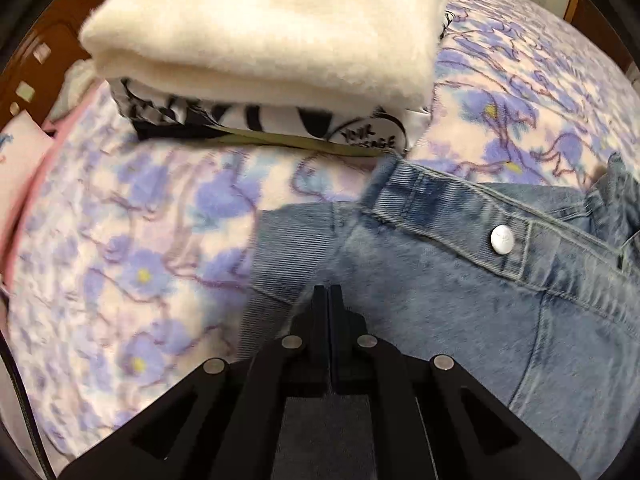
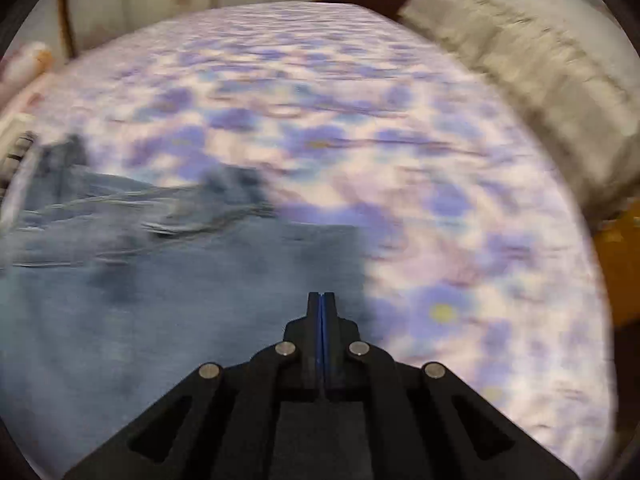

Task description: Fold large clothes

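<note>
The light-blue denim jacket [image 1: 460, 280] lies spread on the bed's blue-and-lilac floral fleece blanket [image 1: 120, 240], its banded hem with a white metal snap button [image 1: 502, 239] running across the garment's upper edge in the left wrist view. Beyond it, toward the bed's far left corner, sits a stack of finished work: a folded cream fleece blanket [image 1: 264, 36] on top of a black-and-white printed garment [image 1: 280, 120].

The left gripper [image 1: 328, 292] points steeply down over the denim with its jaws pressed together; no cloth shows between them, though whether the tips touch the fabric cannot be told. The right gripper [image 2: 321, 298] is likewise closed on nothing, poised at the jacket's right edge where denim gives way to bare blanket; its view is smeared by motion. A grey quilted pillow [image 2: 532, 92] lies along the bed's far right edge.

The main risk seems to be grabbing the fleece blanket beneath along with the denim, which would drag the bedding and skew the fold. Stiff denim may also spring back open, and a fold carried too far could nudge the nearby stack.
</note>
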Motion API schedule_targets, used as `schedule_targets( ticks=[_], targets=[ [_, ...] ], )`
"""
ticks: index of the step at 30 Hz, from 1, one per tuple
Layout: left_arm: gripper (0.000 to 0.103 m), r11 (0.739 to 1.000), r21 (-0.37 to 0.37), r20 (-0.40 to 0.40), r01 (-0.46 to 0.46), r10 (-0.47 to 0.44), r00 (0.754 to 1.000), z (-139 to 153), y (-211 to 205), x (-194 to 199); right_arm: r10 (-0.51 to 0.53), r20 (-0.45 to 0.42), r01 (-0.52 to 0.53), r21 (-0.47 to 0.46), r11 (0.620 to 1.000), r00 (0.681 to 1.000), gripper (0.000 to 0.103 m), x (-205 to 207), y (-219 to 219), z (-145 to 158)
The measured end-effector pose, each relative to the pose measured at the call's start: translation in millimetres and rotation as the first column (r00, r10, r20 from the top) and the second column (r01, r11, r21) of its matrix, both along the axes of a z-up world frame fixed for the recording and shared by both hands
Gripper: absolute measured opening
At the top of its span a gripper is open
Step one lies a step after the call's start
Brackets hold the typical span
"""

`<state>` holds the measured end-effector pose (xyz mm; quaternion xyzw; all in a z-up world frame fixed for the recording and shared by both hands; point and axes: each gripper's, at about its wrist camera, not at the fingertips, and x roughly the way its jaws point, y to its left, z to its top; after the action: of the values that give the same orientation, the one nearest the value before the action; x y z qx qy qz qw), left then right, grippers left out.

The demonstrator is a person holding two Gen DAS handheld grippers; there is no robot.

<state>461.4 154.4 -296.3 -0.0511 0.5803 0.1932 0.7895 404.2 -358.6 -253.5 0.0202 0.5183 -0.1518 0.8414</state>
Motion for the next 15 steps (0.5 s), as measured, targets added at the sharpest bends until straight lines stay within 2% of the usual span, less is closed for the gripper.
schedule_targets(
  ticks=[1, 3, 5, 7, 9, 11, 15],
  targets=[
    [0.001, 1.0, 0.021, 0.004, 0.01, -0.01, 1.0, 4.5, -0.9, -2.4, -0.027, 0.008, 0.027, 0.023, 0.999, 1.0, 0.0, -3.6, -5.6, 3.2],
    [0.002, 0.999, 0.014, 0.026, 0.033, -0.034, 0.999, 14.3, -3.4, -6.7, -0.036, 0.035, 0.033, 0.076, 0.997, 0.999, 0.0, -13.2, -10.4, 15.5],
    [0.002, 0.998, -0.028, 0.046, 0.062, -0.06, 0.997, 25.8, -8.4, -12.1, -0.002, 0.047, -0.002, 0.075, 0.997, 0.999, 0.0, -18.6, -1.4, 26.9],
    [0.002, 0.992, -0.08, 0.065, 0.096, -0.09, 0.994, 36.8, -17.4, -17.5, 0.046, 0.062, -0.053, 0.117, 0.992, 0.997, 0.0, -21.2, 12.6, 35.2],
    [0.003, 0.977, -0.151, 0.094, 0.149, -0.136, 0.986, 47.8, -32.3, -24.2, 0.126, 0.096, -0.146, 0.236, 0.961, 0.987, 0.0, -22.5, 37.2, 42.4],
    [0.004, 0.956, -0.212, 0.108, 0.202, -0.183, 0.977, 53.4, -49.6, -29.4, 0.195, 0.121, -0.224, 0.314, 0.923, 0.973, 0.0, -21.3, 66.8, 42.2],
    [0.004, 0.912, -0.288, 0.115, 0.291, -0.268, 0.956, 54.9, -93.3, -36.3, 0.324, 0.16, -0.361, 0.385, 0.849, 0.933, 0.0, -19.8, 134.2, 34.1]
  ],
)
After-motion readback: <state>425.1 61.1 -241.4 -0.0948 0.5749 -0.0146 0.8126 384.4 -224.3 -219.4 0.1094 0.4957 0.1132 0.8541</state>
